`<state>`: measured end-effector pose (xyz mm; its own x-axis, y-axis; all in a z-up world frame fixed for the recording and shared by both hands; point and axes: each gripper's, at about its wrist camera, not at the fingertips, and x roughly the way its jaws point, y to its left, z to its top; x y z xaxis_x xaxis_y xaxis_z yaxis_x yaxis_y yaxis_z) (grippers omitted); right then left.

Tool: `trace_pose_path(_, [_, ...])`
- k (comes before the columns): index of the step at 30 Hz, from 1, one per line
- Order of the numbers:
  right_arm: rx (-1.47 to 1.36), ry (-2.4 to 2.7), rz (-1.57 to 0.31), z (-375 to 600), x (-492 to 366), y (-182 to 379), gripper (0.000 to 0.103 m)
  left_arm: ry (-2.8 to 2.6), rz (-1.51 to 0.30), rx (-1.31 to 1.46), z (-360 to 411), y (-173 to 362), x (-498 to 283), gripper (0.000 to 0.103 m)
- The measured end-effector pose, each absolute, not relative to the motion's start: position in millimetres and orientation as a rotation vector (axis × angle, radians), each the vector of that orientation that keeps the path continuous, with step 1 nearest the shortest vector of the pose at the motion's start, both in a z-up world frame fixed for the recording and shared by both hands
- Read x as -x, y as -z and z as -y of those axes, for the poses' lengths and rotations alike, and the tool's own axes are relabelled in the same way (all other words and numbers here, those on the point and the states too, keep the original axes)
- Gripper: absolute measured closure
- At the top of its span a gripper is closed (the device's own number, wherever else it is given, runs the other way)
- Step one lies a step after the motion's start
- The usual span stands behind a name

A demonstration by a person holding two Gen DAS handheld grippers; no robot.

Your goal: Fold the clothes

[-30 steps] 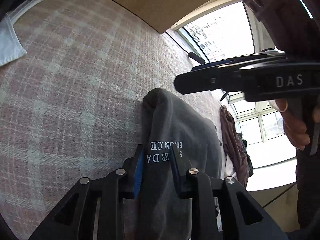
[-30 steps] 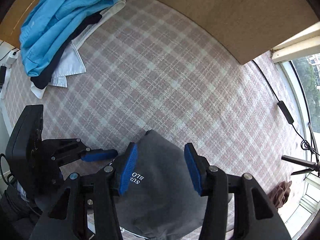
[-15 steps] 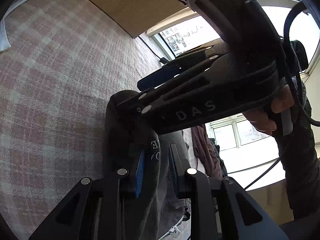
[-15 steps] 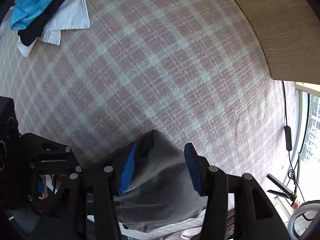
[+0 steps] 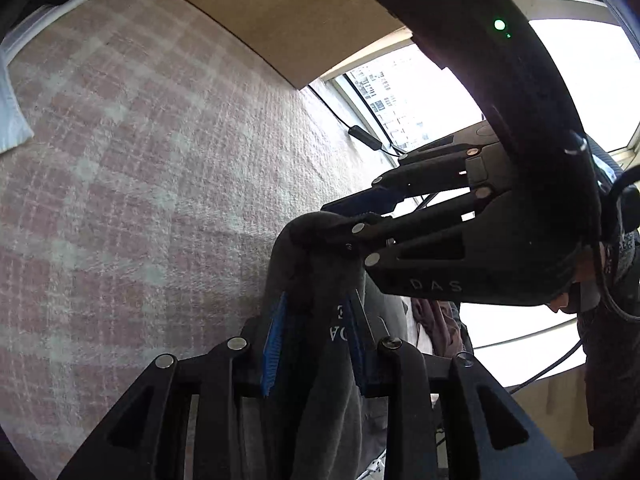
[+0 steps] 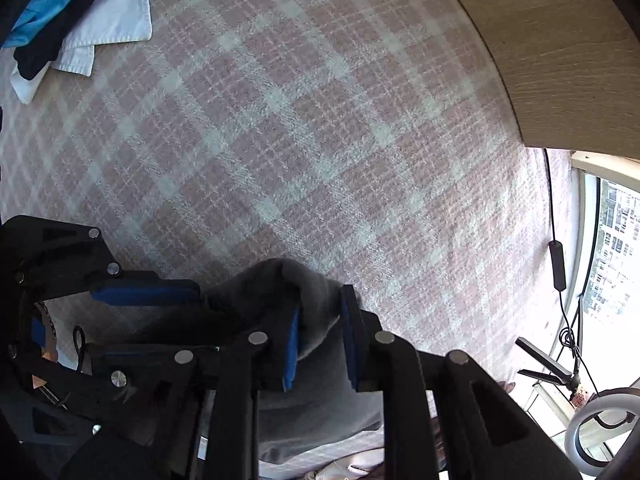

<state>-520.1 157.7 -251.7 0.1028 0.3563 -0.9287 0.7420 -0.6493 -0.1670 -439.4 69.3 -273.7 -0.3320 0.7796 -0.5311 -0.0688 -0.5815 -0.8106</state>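
Observation:
A grey garment [image 5: 304, 264] with white lettering hangs bunched over the pink plaid bed cover [image 5: 160, 160]. My left gripper [image 5: 318, 300] has the cloth between its blue pads and grips it, though its jaws are opening slightly. My right gripper [image 5: 336, 220] comes in from the right and pinches the top ridge of the same garment. In the right wrist view, the right gripper [image 6: 320, 304] is closing on a fold of the grey garment [image 6: 280, 280], pads against the cloth. The left gripper [image 6: 206, 320] sits just to its left. A hand [image 5: 568, 300] holds the right gripper.
A pile of blue, navy and white clothes [image 6: 80, 20] lies at the far left of the plaid cover [image 6: 320, 140]. A wooden headboard [image 6: 560, 60] borders the far side. A black cable with a switch [image 6: 556, 264] runs by the window. A brownish garment [image 5: 436, 324] lies behind the grey one.
The right gripper came down onto the top fold of the grey garment and its jaws narrowed from wide apart to tight on the cloth. The left gripper kept its hold and shifted slightly.

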Motion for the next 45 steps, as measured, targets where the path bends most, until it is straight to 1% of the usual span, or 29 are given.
trace_pose_path(3, [-2.045, 1.592, -1.053, -149, 519, 245, 0.086, -2.057, 0.848, 1.406, -77, 282, 452, 0.078])
trace_pose_path(4, [-2.043, 1.626, -1.025, -143, 523, 240, 0.087, -2.093, 0.824, 1.433, -79, 287, 455, 0.092])
trace_pose_path(6, [-2.061, 1.695, -0.923, -147, 538, 235, 0.088, -2.065, 0.884, 1.430, -77, 292, 456, 0.092])
trace_pose_path(9, [-2.101, 1.707, -0.799, -154, 545, 247, 0.086, -2.060, 0.826, 1.456, -70, 287, 453, 0.091])
trace_pose_path(11, [-2.081, 1.727, -0.757, -154, 546, 239, 0.083, -2.090, 0.764, 1.429, -63, 269, 443, 0.089])
trace_pose_path(13, [-2.002, 1.780, -0.659, -159, 546, 207, 0.077, -2.113, 0.715, 1.411, -54, 252, 431, 0.080])
trace_pose_path(14, [-1.961, 1.805, -0.611, -161, 546, 191, 0.075, -2.124, 0.712, 1.402, -50, 244, 426, 0.080])
trace_pose_path(15, [-1.920, 1.829, -0.562, -164, 546, 175, 0.071, -2.122, 0.696, 1.397, -50, 237, 421, 0.080])
trace_pose_path(16, [-1.871, 1.865, -0.483, -172, 546, 155, 0.064, -2.119, 0.679, 1.392, -50, 229, 417, 0.080])
trace_pose_path(17, [-1.821, 1.899, -0.403, -181, 546, 134, 0.061, -2.118, 0.641, 1.375, -55, 221, 413, 0.080])
trace_pose_path(19, [-1.731, 1.983, -0.210, -214, 539, 100, 0.059, -2.136, 0.545, 1.338, -82, 210, 422, 0.080])
trace_pose_path(20, [-1.703, 2.048, -0.144, -235, 532, 90, 0.059, -2.141, 0.518, 1.336, -89, 207, 426, 0.078])
trace_pose_path(21, [-1.696, 2.098, -0.084, -259, 532, 94, 0.060, -2.134, 0.510, 1.334, -91, 204, 429, 0.078])
trace_pose_path(23, [-1.712, 2.161, 0.062, -308, 523, 112, 0.074, -2.124, 0.509, 1.314, -98, 205, 441, 0.078])
trace_pose_path(24, [-1.733, 2.174, 0.146, -332, 514, 127, 0.086, -2.118, 0.489, 1.309, -98, 204, 441, 0.078])
trace_pose_path(27, [-1.783, 2.195, 0.344, -375, 486, 192, 0.087, -2.149, 0.369, 1.473, -108, 239, 459, 0.078])
trace_pose_path(28, [-1.797, 2.194, 0.398, -382, 480, 216, 0.087, -2.159, 0.307, 1.546, -113, 256, 462, 0.085])
trace_pose_path(29, [-1.849, 2.203, 0.415, -390, 481, 236, 0.087, -2.191, 0.286, 1.509, -111, 258, 460, 0.088])
trace_pose_path(30, [-1.901, 2.212, 0.432, -398, 482, 255, 0.087, -2.185, 0.280, 1.534, -108, 257, 460, 0.090])
trace_pose_path(31, [-1.950, 2.220, 0.451, -407, 484, 273, 0.090, -2.170, 0.311, 1.578, -103, 252, 461, 0.090])
trace_pose_path(32, [-1.906, 2.238, 0.504, -414, 480, 265, 0.092, -2.185, 0.328, 1.563, -97, 241, 457, 0.090])
trace_pose_path(33, [-1.861, 2.255, 0.557, -421, 476, 258, 0.091, -2.202, 0.345, 1.546, -91, 230, 452, 0.088])
trace_pose_path(34, [-1.814, 2.272, 0.607, -428, 472, 250, 0.090, -2.216, 0.323, 1.508, -90, 218, 446, 0.082])
trace_pose_path(36, [-1.715, 2.334, 0.574, -429, 451, 222, 0.089, -2.206, 0.285, 1.471, -96, 202, 431, 0.075])
trace_pose_path(37, [-1.683, 2.353, 0.548, -427, 439, 210, 0.086, -2.177, 0.260, 1.464, -102, 198, 422, 0.072])
trace_pose_path(39, [-1.682, 2.322, 0.565, -419, 407, 213, 0.081, -2.116, 0.225, 1.477, -112, 201, 401, 0.072])
trace_pose_path(41, [-1.682, 2.291, 0.583, -412, 376, 217, 0.080, -2.040, 0.230, 1.514, -115, 212, 378, 0.072])
trace_pose_path(44, [-1.814, 2.189, 0.635, -395, 336, 266, 0.079, -1.997, 0.158, 1.630, -117, 240, 352, 0.072])
trace_pose_path(45, [-1.862, 2.153, 0.656, -390, 324, 283, 0.077, -2.001, 0.128, 1.666, -115, 248, 346, 0.073])
